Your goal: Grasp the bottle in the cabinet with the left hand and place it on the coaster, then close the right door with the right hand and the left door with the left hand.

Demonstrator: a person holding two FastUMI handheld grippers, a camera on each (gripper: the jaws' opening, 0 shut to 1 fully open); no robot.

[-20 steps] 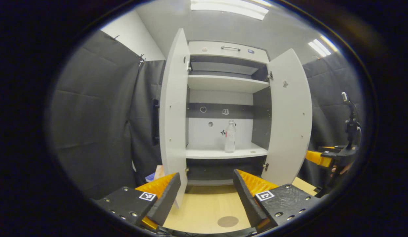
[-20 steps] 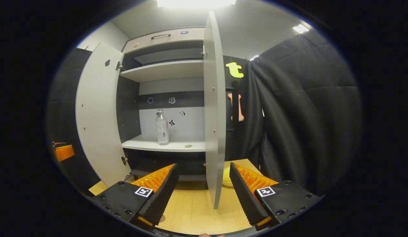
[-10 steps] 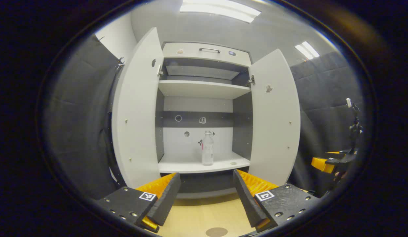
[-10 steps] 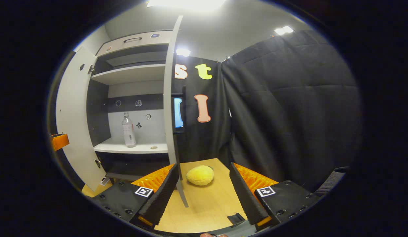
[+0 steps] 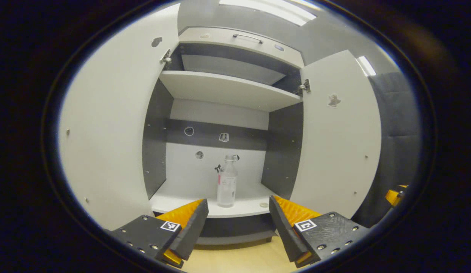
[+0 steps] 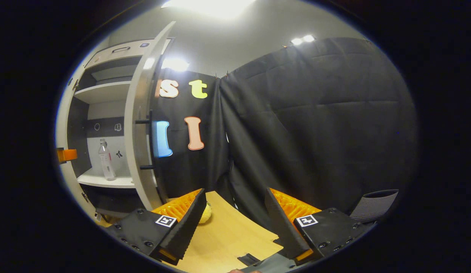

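In the left gripper view, far left: left door (image 5: pixel 106 125) swung wide open, pale inner face toward the camera, hinge at its upper right corner. Right of it, the open cabinet (image 5: pixel 227 87) with a white upper shelf (image 5: pixel 224 89) and a white lower shelf (image 5: pixel 239 206), dark side walls, small stickers on the back panel. Bottle (image 5: pixel 226 185) upright on the lower shelf, roughly mid-width, clear with a pale label, well apart from both side walls, untouched. Small round mark on the shelf just right of the bottle. Further right, right door (image 5: pixel 341 136) also open. At the near bottom, left tongs (image 5: pixel 238 223) released, fingers spread wide with nothing between them, aimed at the shelf below the bottle, short of it. Strip of wooden desk (image 5: pixel 239 261) between the fingers. At the far right edge, part of the other tool visible.

In the right gripper view, far left: the cabinet interior again, bottle (image 6: pixel 106 159) standing on the lower shelf. Right of it, the right door (image 6: pixel 140 129) seen nearly edge-on, a dark handle on its outer face. Black cloth wall to the right. Near bottom: right tongs (image 6: pixel 235 223) released, spread, empty, over the desk (image 6: pixel 227 239); a yellow soft object (image 6: pixel 206 213) partly hidden behind the left finger.
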